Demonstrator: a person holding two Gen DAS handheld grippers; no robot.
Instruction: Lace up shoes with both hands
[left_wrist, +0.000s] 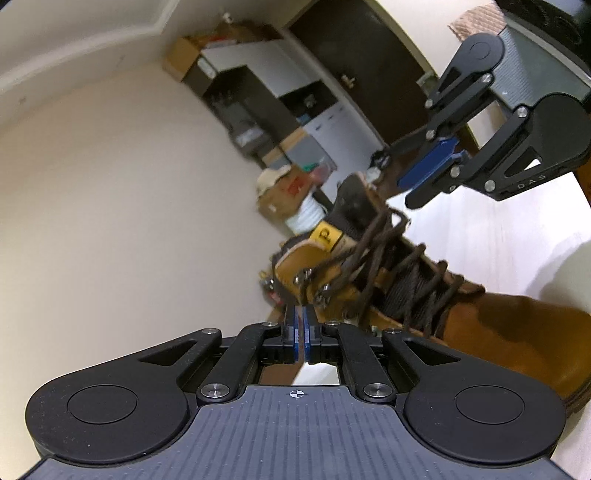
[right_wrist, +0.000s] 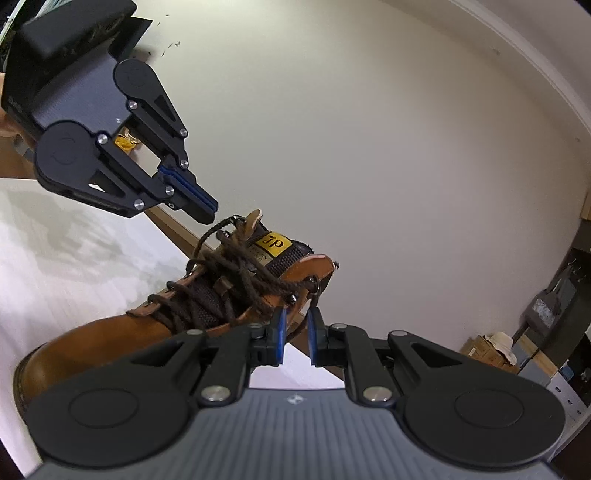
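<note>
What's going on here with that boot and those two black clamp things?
A person is lacing a tan boot on a white table, using a hand-held gripper in each hand. The left hand-held gripper is pinched nearly shut by a lace at the upper hooks, though an actual grip can't be confirmed. The right hand-held gripper is open beside the collar, a lace strand hanging between its fingers.

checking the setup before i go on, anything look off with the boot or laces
The brown laces sit in a loose tangle over the tongue of the tan boot, not tied. The tongue's top edge looks frayed. Nothing looks spilled or broken.
</note>
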